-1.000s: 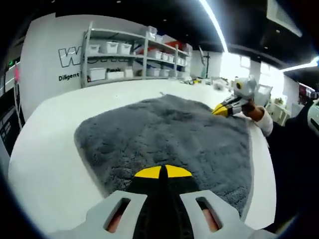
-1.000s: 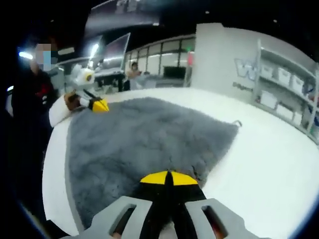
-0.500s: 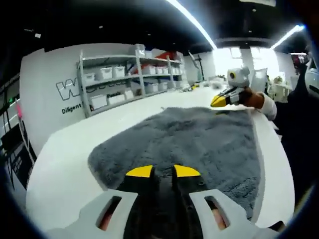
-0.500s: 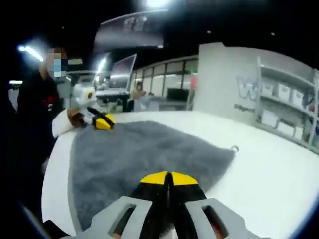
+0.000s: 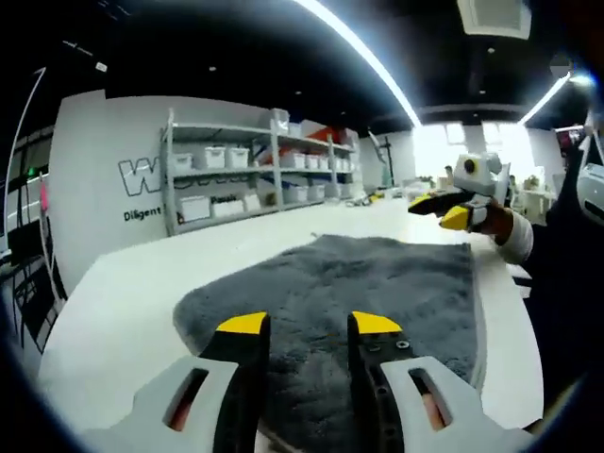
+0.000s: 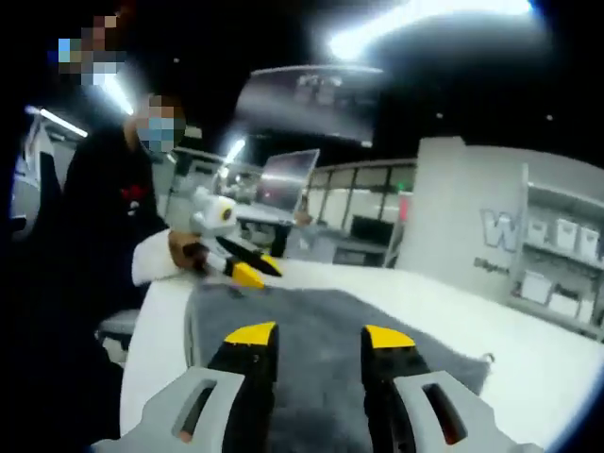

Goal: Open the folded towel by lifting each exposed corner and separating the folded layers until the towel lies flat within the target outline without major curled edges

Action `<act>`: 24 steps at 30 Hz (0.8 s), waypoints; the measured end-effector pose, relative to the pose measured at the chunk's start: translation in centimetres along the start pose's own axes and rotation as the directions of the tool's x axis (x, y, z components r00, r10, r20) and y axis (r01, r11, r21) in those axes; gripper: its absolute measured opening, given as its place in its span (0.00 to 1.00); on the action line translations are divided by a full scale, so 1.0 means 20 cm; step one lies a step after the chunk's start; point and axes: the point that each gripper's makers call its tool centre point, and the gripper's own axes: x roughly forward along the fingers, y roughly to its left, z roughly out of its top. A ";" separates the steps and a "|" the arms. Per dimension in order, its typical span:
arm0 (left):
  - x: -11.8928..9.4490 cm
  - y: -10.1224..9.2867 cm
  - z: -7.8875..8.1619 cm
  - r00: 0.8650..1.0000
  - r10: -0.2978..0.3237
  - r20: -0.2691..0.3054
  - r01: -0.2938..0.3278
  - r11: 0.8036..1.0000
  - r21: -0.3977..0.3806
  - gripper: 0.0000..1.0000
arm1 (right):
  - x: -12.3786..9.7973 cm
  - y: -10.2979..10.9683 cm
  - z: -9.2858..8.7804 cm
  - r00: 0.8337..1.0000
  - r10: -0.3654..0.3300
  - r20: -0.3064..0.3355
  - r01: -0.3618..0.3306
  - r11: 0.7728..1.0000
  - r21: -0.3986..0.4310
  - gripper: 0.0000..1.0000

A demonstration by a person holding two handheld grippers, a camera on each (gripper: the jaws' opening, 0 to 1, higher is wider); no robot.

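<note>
A grey fluffy towel (image 5: 387,283) lies spread out flat on the white table (image 5: 113,302). My left gripper (image 5: 310,326) hovers just above the towel's near edge, its yellow-tipped jaws open with nothing between them. Across the towel, the right gripper (image 5: 451,206) is held up off the far corner by a hand, jaws apart. In the right gripper view, my right gripper (image 6: 319,337) is open and empty over the towel (image 6: 307,307). The left gripper (image 6: 241,266) hangs above the opposite corner there, also open.
Metal shelves (image 5: 236,179) with white bins stand behind the table against a white wall. A person in dark clothes (image 6: 104,226) stands at the table's edge beside the towel. Bare white table (image 6: 557,373) runs along the towel's side.
Both grippers have opened and risen off the towel, letting go of its corners. The towel stays flat on the table.
</note>
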 end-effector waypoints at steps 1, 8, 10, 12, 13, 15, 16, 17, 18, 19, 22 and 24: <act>0.00 0.00 0.00 1.000 -0.004 0.000 0.004 1.000 -0.001 0.33 | 0.01 0.03 0.01 1.000 0.010 -0.008 -0.010 1.000 -0.029 0.33; 0.00 -0.06 -0.03 0.999 -0.027 -0.024 0.027 0.999 0.023 0.36 | 0.06 0.23 -0.02 0.997 0.027 -0.075 -0.048 0.956 -0.291 0.35; 0.00 -0.08 -0.04 0.999 -0.029 -0.038 0.031 0.999 0.033 0.36 | 0.07 0.29 -0.05 0.994 0.036 -0.104 -0.069 0.941 -0.332 0.37; 0.00 -0.09 -0.03 0.999 -0.027 -0.037 0.029 0.999 0.039 0.37 | 0.09 0.34 -0.09 0.991 0.040 -0.130 -0.087 0.920 -0.383 0.41; 0.00 -0.09 -0.03 0.999 -0.025 -0.031 0.026 0.999 0.034 0.38 | 0.09 0.36 -0.10 0.989 0.034 -0.142 -0.090 0.909 -0.407 0.43; 0.00 -0.09 -0.02 1.000 -0.021 -0.024 0.021 0.999 0.027 0.40 | 0.10 0.38 -0.13 0.987 0.027 -0.158 -0.093 0.898 -0.430 0.46; -0.01 -0.08 -0.02 1.000 -0.014 -0.022 0.015 1.000 0.024 0.41 | 0.11 0.38 -0.14 0.987 0.021 -0.162 -0.091 0.895 -0.437 0.47; -0.01 -0.08 -0.02 1.000 -0.009 -0.022 0.010 1.000 0.021 0.42 | 0.11 0.38 -0.15 0.986 0.019 -0.164 -0.090 0.894 -0.439 0.49; -0.01 -0.07 -0.03 1.000 -0.001 -0.023 0.001 1.000 0.013 0.45 | 0.11 0.38 -0.16 0.985 0.008 -0.174 -0.087 0.887 -0.453 0.50; 0.00 -0.07 -0.03 1.000 0.005 -0.027 -0.005 1.000 0.007 0.50 | 0.12 0.37 -0.16 0.984 -0.008 -0.177 -0.078 0.876 -0.475 0.52; 0.00 -0.05 -0.03 0.999 0.032 -0.026 -0.032 0.999 -0.002 0.65 | 0.13 0.36 -0.16 0.984 -0.045 -0.172 -0.052 0.854 -0.517 0.54; 0.00 -0.04 -0.02 0.999 0.043 -0.016 -0.043 0.999 -0.014 0.68 | 0.14 0.35 -0.16 0.983 -0.061 -0.175 -0.042 0.846 -0.532 0.53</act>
